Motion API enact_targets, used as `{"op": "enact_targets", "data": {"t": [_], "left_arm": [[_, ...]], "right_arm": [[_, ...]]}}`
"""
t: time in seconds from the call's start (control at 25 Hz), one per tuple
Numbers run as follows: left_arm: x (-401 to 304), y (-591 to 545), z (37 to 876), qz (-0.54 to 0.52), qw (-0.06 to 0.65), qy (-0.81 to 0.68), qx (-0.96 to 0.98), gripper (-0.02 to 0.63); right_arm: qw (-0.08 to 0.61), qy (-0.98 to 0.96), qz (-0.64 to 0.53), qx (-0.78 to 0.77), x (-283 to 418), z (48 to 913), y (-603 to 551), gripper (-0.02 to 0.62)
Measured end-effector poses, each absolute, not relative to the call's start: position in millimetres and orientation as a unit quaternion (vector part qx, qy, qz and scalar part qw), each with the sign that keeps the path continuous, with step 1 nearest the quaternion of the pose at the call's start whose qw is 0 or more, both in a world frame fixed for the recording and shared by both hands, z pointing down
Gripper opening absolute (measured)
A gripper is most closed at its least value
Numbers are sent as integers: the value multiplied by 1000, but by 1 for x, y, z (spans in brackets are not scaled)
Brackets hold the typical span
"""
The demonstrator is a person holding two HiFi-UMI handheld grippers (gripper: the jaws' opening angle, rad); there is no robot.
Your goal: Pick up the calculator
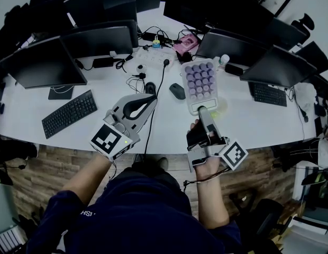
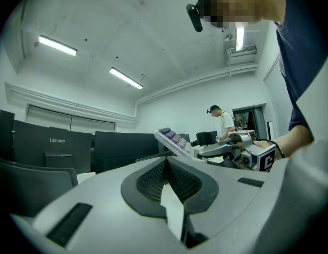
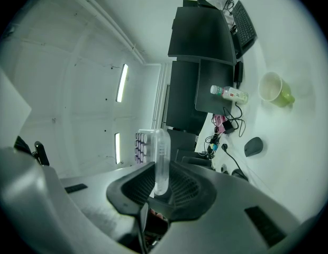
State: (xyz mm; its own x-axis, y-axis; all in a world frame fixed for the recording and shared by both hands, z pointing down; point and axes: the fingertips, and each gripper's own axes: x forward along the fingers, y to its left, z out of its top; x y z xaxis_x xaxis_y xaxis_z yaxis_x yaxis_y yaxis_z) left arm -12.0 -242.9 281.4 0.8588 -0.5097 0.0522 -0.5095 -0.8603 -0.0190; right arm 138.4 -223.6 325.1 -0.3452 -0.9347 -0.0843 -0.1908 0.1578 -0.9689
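Right claw (image 3: 160,187) is clamped on the near short end of the calculator (image 1: 200,83), one pad above and one below its thin clear edge. This grips through the thickness and leaves the purple key face uncovered. The body runs straight out ahead of the claw tips, key side up. From the left gripper view its far end tilts upward and it appears clear of the counter (image 1: 100,126), so the pick-up is judged essentially made. An end grip puts the weight well ahead of the pads, so sag or slip is the likely risk. Left claw (image 2: 165,160) sits beside the right claw on its left, pads meeting with nothing between them. It is judged parked out of the way, as the load needs only one claw. Counts: one calculator and two claws. One mouse (image 1: 177,91) is just left of the calculator's far half. One green mug (image 3: 275,89) and one bottle (image 3: 230,93) are ahead of the right claw. There are two keyboards, one (image 1: 69,112) left of the left claw and one (image 1: 267,94) right of the right claw. The monitors beyond overlap too much for a firm count.
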Motion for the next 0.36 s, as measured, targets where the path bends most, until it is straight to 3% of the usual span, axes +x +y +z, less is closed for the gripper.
{"op": "enact_targets", "data": {"t": [0.36], "left_arm": [[-10, -244, 284, -28, 0, 263, -964, 29]], "right_arm": [[381, 658, -489, -427, 140, 328, -224, 81]]}}
